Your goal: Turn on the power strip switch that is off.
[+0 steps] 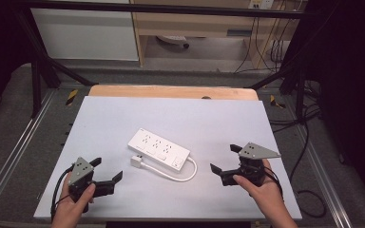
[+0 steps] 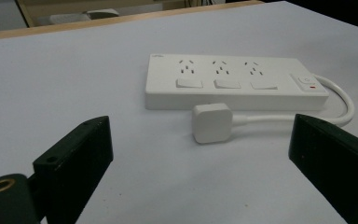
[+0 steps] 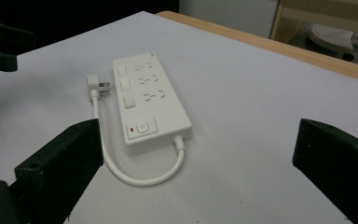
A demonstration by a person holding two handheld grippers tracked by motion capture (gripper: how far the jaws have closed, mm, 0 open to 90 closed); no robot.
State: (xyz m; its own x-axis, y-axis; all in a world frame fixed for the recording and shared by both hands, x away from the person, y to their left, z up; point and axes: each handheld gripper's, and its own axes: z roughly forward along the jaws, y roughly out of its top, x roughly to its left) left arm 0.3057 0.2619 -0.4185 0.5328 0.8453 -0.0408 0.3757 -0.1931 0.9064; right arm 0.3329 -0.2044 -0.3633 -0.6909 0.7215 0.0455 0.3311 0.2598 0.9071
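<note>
A white power strip (image 1: 158, 148) (image 2: 233, 81) (image 3: 148, 100) with three outlets and switches lies flat in the middle of the white board. Its short white cable (image 1: 180, 175) (image 3: 142, 176) loops round to a white plug (image 1: 137, 161) (image 2: 210, 122) (image 3: 94, 83) lying beside the strip's near edge. My left gripper (image 1: 108, 169) (image 2: 200, 163) rests at the front left, open and empty, pointing at the plug. At the front right my right gripper (image 1: 225, 158) (image 3: 200, 163) is open and empty too, its jaws aimed at the strip's switch end.
The white board (image 1: 171, 118) lies on a wooden table (image 1: 171, 91) inside a black frame. Cables (image 1: 309, 142) run along the floor to the right. A wooden shelf unit (image 1: 209, 23) stands behind.
</note>
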